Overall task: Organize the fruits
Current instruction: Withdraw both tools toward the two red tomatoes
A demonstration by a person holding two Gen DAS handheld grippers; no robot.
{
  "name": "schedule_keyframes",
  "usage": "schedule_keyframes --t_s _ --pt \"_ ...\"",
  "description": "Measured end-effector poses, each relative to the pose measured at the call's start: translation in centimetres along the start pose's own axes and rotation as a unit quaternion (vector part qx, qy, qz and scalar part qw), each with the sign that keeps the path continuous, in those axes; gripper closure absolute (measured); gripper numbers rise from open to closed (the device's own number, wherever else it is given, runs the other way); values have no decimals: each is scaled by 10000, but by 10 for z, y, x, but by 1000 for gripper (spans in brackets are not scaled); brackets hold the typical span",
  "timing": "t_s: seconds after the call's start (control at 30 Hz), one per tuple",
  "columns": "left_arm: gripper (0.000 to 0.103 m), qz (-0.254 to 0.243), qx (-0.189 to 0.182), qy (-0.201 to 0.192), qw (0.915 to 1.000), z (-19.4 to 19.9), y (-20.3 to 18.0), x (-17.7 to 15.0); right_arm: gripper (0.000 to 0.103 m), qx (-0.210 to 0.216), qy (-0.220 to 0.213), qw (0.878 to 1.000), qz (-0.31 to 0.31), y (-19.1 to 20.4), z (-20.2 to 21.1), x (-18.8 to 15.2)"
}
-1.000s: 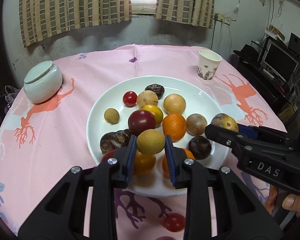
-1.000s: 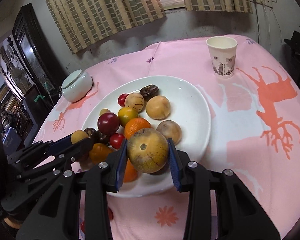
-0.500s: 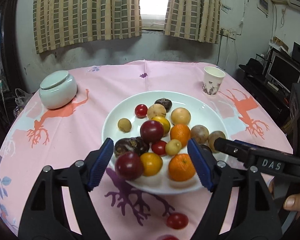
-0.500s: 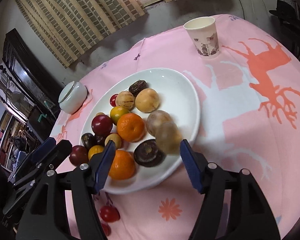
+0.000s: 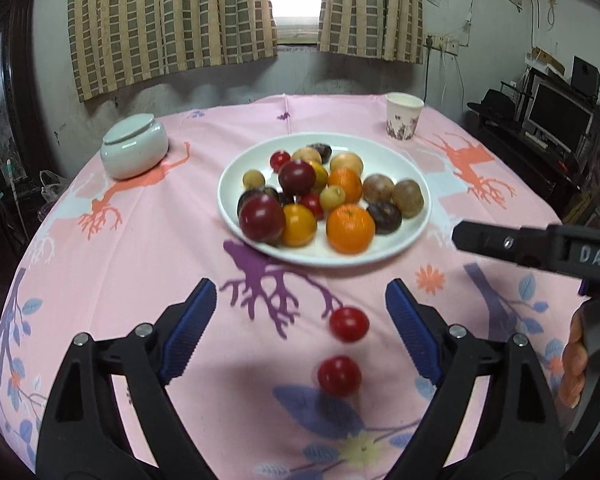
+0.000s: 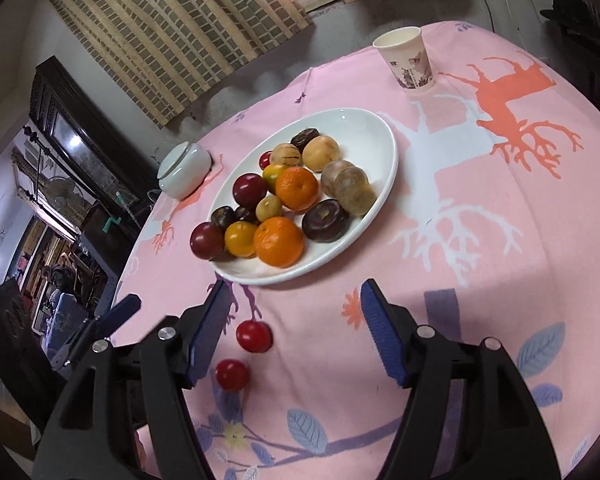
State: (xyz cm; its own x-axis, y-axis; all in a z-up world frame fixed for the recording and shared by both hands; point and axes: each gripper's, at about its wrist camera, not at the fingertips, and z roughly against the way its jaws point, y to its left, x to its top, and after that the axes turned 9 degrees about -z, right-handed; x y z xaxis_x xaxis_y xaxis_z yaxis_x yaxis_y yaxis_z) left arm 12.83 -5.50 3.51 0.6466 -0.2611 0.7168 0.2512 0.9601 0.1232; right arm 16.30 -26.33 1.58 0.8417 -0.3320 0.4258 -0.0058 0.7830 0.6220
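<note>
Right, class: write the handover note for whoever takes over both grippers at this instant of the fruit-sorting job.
Left gripper: open, empty, jaws just opened.
Right gripper: open, empty, jaws just opened too.
Both sit short of the white plate, over the pink tablecloth.
Done: the fruit pile is on the plate, including the small tan fruit and the mottled brown fruit.
Left: two red cherry tomatoes lie on the cloth near the left gripper.
Paper cup and lidded jar stand apart, unused.

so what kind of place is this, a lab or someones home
Most likely a lived-in home room. A round table with a pink printed tablecloth holds a white plate of fruit; checked curtains hang at a small window, and a monitor stands on a cluttered side desk.
</note>
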Motion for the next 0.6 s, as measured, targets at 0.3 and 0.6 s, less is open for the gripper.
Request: schedule_keyframes --t_s 0.3,0.6 --pt "15 -299 110 451 9985 -18 -17 -42 23 75 137 9999 57 -17 -6 -25" --pt "28 -136 -246 548 9981 -31 -12 -53 11 181 194 9995 -183 -23 -4 -25"
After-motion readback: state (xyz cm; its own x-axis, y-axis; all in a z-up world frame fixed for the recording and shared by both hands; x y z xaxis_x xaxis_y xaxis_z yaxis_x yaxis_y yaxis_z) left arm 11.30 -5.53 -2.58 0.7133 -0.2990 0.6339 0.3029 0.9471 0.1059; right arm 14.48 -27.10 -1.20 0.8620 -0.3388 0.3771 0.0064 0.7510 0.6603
